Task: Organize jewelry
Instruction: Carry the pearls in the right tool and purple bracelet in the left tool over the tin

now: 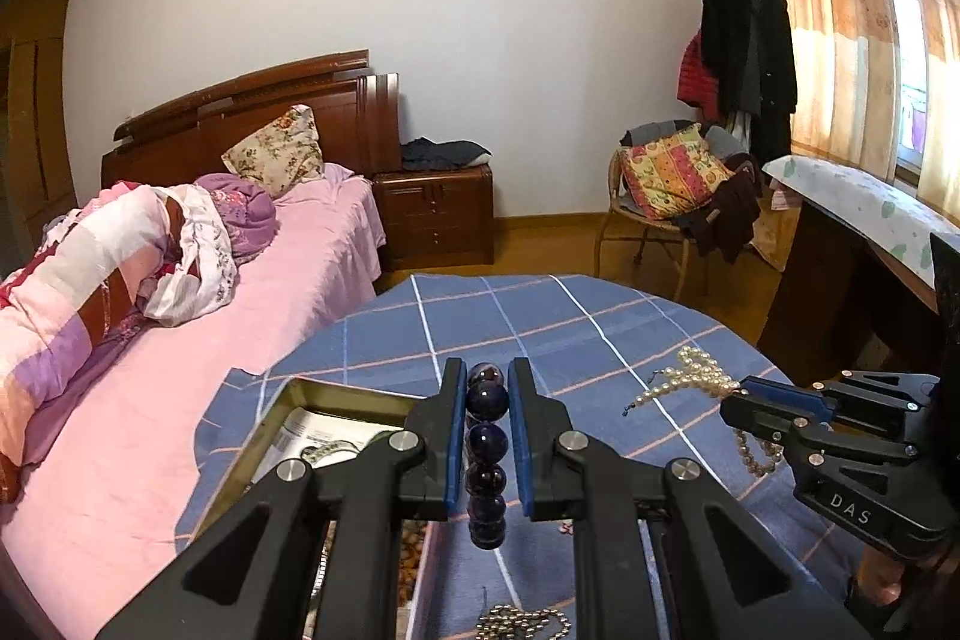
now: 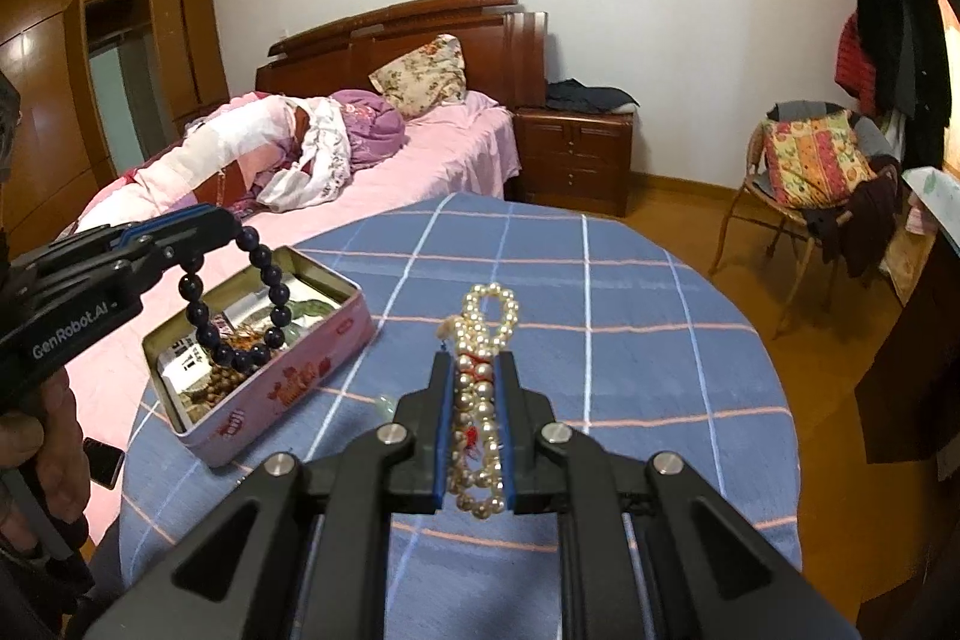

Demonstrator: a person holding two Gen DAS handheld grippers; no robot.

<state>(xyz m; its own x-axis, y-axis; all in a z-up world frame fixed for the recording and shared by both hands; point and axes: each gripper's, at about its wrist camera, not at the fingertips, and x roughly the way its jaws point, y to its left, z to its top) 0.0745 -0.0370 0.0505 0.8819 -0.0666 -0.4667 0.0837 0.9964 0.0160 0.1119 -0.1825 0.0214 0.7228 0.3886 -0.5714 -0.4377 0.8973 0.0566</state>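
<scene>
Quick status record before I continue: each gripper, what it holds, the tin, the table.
left gripper: shut on dark bead bracelet, hanging above the tin
right gripper: shut on pearl strand, held above the table
tin: pink, open, already holding jewelry
table: blue plaid cloth; a metal bead chain lies on it

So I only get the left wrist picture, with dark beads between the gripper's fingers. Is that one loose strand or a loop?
Observer: A loop. The right wrist view shows the dark bead bracelet hanging as a ring from the left gripper.
Operator: What's below it?
Observer: An open pink tin, with other jewelry inside.
Operator: And the pearls?
Observer: The right gripper is closed on the pearl strand, bunched in several loops.
</scene>
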